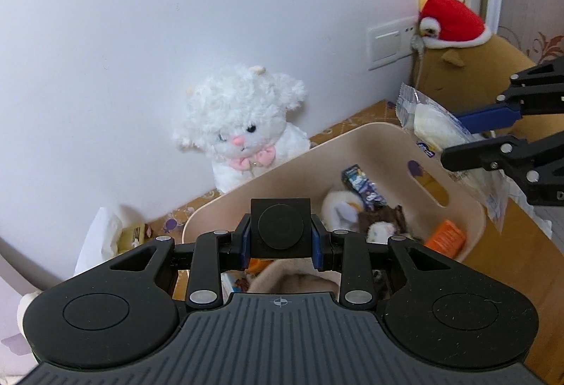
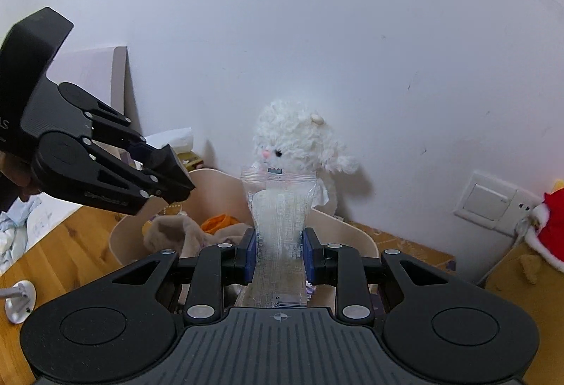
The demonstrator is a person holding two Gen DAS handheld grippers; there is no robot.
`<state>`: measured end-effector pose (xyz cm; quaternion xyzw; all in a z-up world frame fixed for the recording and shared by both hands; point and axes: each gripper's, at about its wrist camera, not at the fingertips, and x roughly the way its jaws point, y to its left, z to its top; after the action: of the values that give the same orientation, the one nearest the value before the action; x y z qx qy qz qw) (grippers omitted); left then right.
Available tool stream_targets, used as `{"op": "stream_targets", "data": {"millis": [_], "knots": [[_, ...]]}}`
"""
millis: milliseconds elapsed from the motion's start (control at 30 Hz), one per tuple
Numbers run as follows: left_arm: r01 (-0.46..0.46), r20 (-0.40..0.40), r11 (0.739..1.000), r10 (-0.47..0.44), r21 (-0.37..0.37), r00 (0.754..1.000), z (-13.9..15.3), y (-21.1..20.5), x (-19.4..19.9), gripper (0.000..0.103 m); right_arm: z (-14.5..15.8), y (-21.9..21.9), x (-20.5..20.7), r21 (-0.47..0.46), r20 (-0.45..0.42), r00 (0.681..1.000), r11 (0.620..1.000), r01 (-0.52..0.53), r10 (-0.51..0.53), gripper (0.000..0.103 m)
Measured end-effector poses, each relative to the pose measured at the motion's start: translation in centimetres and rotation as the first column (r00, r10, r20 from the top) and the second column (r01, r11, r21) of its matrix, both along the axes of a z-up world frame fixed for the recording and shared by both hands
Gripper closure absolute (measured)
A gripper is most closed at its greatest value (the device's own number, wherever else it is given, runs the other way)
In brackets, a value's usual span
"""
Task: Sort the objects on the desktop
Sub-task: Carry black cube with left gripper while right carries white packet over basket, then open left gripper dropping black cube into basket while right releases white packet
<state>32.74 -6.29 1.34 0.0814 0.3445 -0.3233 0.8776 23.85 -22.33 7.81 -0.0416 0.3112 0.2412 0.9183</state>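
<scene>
Beige storage bin (image 1: 469,208) is sitting on the wooden desk against the white wall, and it is already holding much of the sorted clutter: a small white plush (image 1: 340,208), a purple snack packet (image 1: 363,189), a brown fuzzy item, an orange box (image 1: 446,237) and a tan fabric piece (image 2: 183,237). I am carrying two more things toward it. My left gripper (image 1: 281,235) is pinching a black cube with a round disc on its face (image 1: 280,231), held just above the near rim. My right gripper (image 2: 278,254) is clamping a clear zip bag with a white content (image 2: 282,212), hanging over the far side of the bin. Judging by this, sorting is well along; both held items are not yet dropped. Outside the bin, a white plush lamb (image 1: 243,124), a brown plush with a red hat (image 1: 454,22) and crumpled tissue (image 1: 102,237) are remaining. Print on the packets is too blurred to read; lettering on the gripper body is only partly showing.
</scene>
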Motion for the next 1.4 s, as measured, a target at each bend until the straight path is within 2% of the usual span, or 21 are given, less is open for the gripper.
{"op": "stream_targets", "data": {"millis": [367, 633, 800, 967, 1033, 1067, 1133, 1167, 1200, 1233, 1400], "knots": [[-0.016, -0.108, 0.998, 0.024, 0.067, 0.994, -4.2, -2.6, 3.1, 0.071, -3.6, 1.9, 3.6, -0.015, -0.123, 0.991, 0.999, 0.051, -0.053, 0.078], [-0.046, -0.212, 0.993, 0.067, 0.106, 0.975, -6.5, -3.5, 4.7, 0.071, -6.7, 3.0, 5.3, -0.06, -0.234, 0.968, 0.995, 0.079, -0.091, 0.078], [-0.032, -0.211, 0.989, 0.062, 0.146, 0.975, -7.8, -3.7, 4.5, 0.071, -8.1, 3.1, 5.7, -0.079, -0.296, 0.948, 0.992, 0.095, -0.114, 0.078], [-0.037, -0.256, 0.99, 0.072, 0.136, 0.964, -8.7, -3.4, 4.7, 0.071, -8.6, 2.5, 5.8, -0.057, -0.331, 0.934, 0.991, 0.123, -0.135, 0.077], [-0.043, -0.25, 0.99, 0.076, 0.136, 0.965, -8.7, -3.4, 4.6, 0.069, -8.7, 2.1, 5.7, -0.045, -0.343, 0.928, 0.989, 0.139, -0.146, 0.064], [-0.047, -0.248, 0.989, 0.08, 0.138, 0.966, -8.7, -3.5, 4.6, 0.068, -8.6, 2.1, 5.6, -0.046, -0.344, 0.927, 0.989, 0.14, -0.147, 0.063], [-0.056, -0.246, 0.989, 0.089, 0.139, 0.965, -8.5, -3.5, 4.5, 0.058, -8.4, 2.0, 5.5, -0.049, -0.341, 0.929, 0.99, 0.136, -0.144, 0.058], [-0.061, -0.245, 0.988, 0.095, 0.143, 0.965, -8.4, -3.6, 4.5, 0.047, -8.2, 1.9, 5.4, -0.045, -0.34, 0.93, 0.99, 0.135, -0.142, 0.057], [-0.069, -0.243, 0.986, 0.105, 0.15, 0.964, -8.3, -3.7, 4.5, 0.033, -8.0, 1.8, 5.3, -0.035, -0.341, 0.93, 0.99, 0.137, -0.14, 0.051], [-0.082, -0.242, 0.984, 0.12, 0.159, 0.963, -8.2, -3.7, 4.4, 0.029, -7.8, 1.7, 5.2, -0.022, -0.34, 0.93, 0.989, 0.143, -0.142, 0.044], [-0.105, -0.25, 0.985, 0.137, 0.137, 0.958, -7.3, -3.4, 3.9, 0.026, -6.7, 1.2, 4.6, 0.004, -0.331, 0.932, 0.988, 0.154, -0.144, 0.032]]}}
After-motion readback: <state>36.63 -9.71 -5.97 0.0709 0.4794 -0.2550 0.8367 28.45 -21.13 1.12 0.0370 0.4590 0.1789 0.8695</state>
